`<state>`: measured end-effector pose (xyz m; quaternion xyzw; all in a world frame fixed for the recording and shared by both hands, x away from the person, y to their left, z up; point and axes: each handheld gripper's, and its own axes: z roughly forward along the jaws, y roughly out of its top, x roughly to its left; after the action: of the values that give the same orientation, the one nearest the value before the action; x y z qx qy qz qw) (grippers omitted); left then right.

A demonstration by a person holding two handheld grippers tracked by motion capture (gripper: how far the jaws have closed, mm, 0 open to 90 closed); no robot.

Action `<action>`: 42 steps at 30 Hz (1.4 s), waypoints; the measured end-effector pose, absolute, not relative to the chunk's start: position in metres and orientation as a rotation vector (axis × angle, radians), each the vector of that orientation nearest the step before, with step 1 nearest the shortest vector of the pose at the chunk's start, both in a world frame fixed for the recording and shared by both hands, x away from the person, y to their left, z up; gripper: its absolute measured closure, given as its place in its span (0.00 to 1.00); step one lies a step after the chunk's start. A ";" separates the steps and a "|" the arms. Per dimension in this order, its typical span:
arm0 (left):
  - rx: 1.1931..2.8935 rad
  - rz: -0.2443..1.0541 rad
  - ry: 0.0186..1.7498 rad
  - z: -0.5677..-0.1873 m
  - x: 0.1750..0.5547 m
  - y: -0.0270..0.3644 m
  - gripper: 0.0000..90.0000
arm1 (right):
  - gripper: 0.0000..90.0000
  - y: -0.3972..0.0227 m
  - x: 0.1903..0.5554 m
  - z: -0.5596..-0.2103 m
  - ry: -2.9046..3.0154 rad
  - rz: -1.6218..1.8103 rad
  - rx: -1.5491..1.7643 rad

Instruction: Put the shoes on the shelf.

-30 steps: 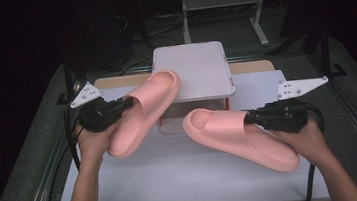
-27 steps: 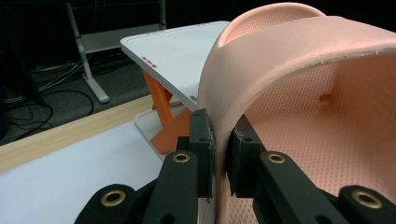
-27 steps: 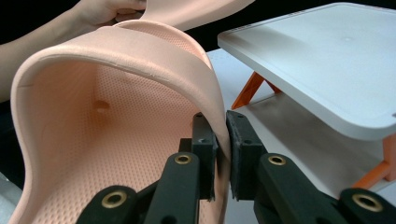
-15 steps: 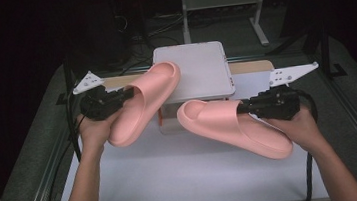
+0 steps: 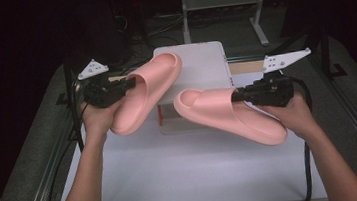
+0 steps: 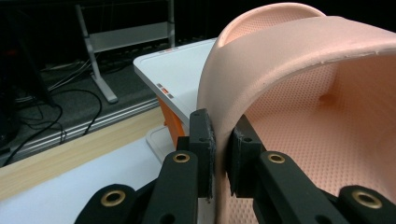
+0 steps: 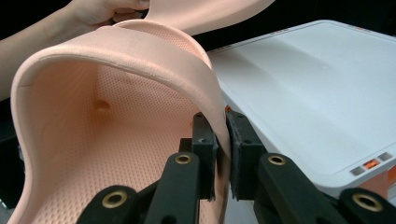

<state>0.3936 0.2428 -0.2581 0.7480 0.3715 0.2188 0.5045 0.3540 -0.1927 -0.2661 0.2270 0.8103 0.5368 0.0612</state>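
Two pink foam slippers hang above the white table point(image 5: 184, 170). The left slipper point(image 5: 146, 91) is tilted, toe toward the white box, and my left gripper point(image 5: 127, 84) is shut on the edge of its strap. In the left gripper view the strap point(image 6: 261, 70) is pinched between the black pads of the left gripper point(image 6: 223, 158). The right slipper point(image 5: 225, 113) points its toe left, held by my right gripper point(image 5: 239, 95). In the right gripper view the right gripper point(image 7: 222, 154) pinches that slipper's strap point(image 7: 140, 51).
A white box with an orange base point(image 5: 203, 67) stands at the back middle of the table, just behind both slippers. A wooden strip point(image 5: 243, 67) runs along the table's far edge. Metal rails flank the table and a stand point(image 5: 221, 0) rises behind.
Both grippers have lifted their slippers upward and toward the white box; the slippers now hang higher and nearer to it.
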 end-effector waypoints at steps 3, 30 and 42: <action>1.803 0.533 0.908 -0.256 0.400 0.242 0.91 | 0.91 -0.191 0.360 -0.263 2.453 1.613 0.690; 1.783 0.522 0.987 -0.250 0.438 0.235 0.91 | 0.91 -0.189 0.407 -0.247 2.442 1.560 0.744; 1.778 0.544 1.011 -0.239 0.454 0.226 0.91 | 0.91 -0.191 0.431 -0.234 2.433 1.515 0.779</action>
<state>0.4537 0.2265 -0.2393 0.7320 0.4163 0.2242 0.4905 0.4308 -0.1907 -0.2344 0.2614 0.8162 0.5082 0.0854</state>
